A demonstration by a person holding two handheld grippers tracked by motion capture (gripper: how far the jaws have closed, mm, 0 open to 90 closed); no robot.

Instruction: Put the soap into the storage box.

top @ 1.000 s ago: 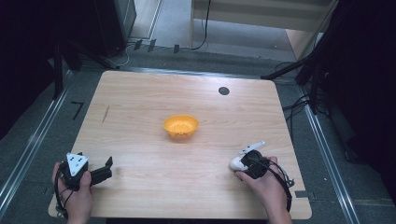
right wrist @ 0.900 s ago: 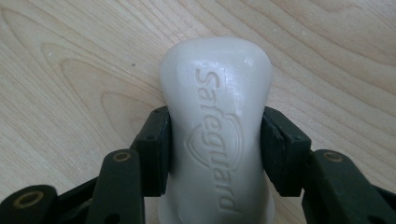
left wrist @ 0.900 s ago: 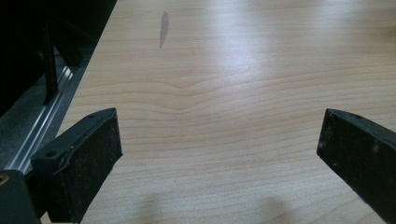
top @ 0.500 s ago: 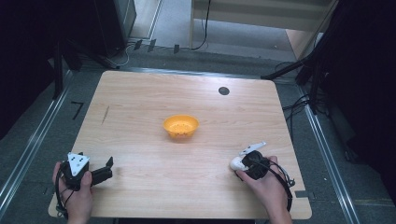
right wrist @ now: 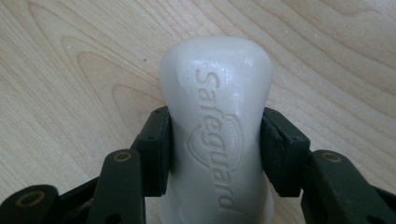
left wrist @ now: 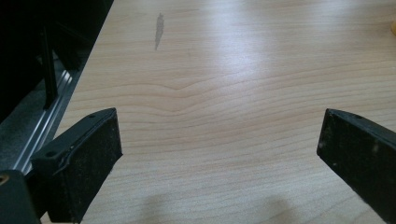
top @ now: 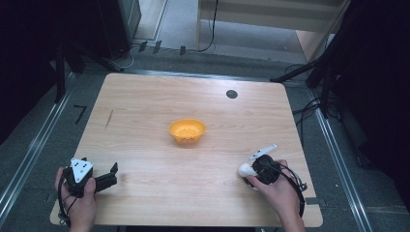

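fingers (right wrist: 159,149) pinch one soap bar (right wrist: 217,121).

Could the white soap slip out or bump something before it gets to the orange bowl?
It might. The right gripper pinches the soap bar only across its smooth, curved sides, so the bar could squirt out if squeezed harder or swung. The orange bowl looks small and light, so a dropped bar might tip it or bounce out onto the table. The left gripper is open and far from the bowl, so nothing steadies it.
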